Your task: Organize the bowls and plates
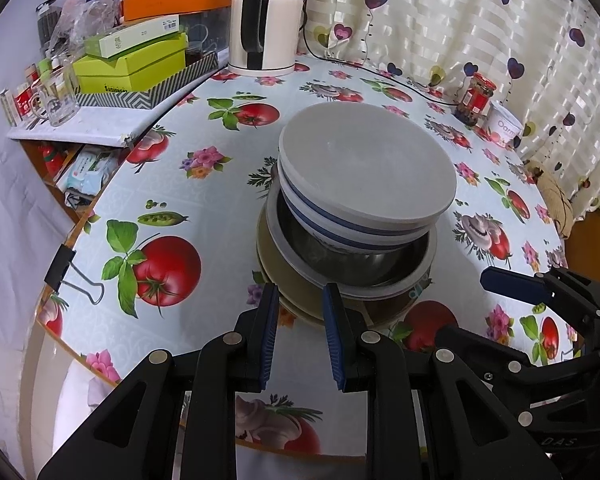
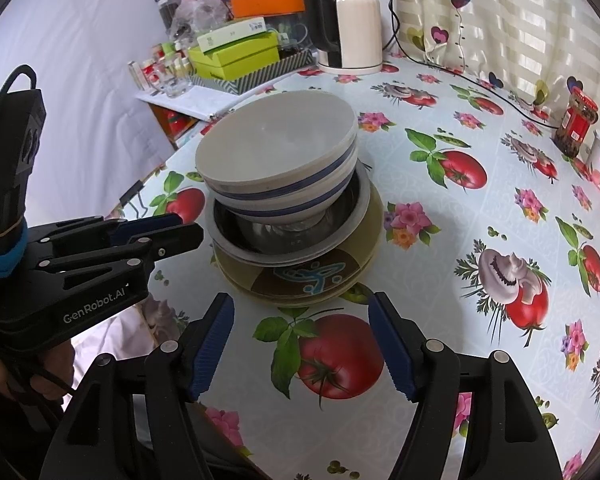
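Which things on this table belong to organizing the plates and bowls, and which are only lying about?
Belong to the job:
white bowls with blue stripes
metal bowl
olive plates

Just lying about:
kettle
red-lidded jar
green boxes
binder clip

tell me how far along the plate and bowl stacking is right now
Looks mostly done: the white blue-striped bowls sit nested in a steel-lined bowl, which rests on the brown plates, one pile on the table. Nothing is in hand: the left gripper and right gripper are both open and empty near the pile. The top bowls sit tilted, so straightening may remain.
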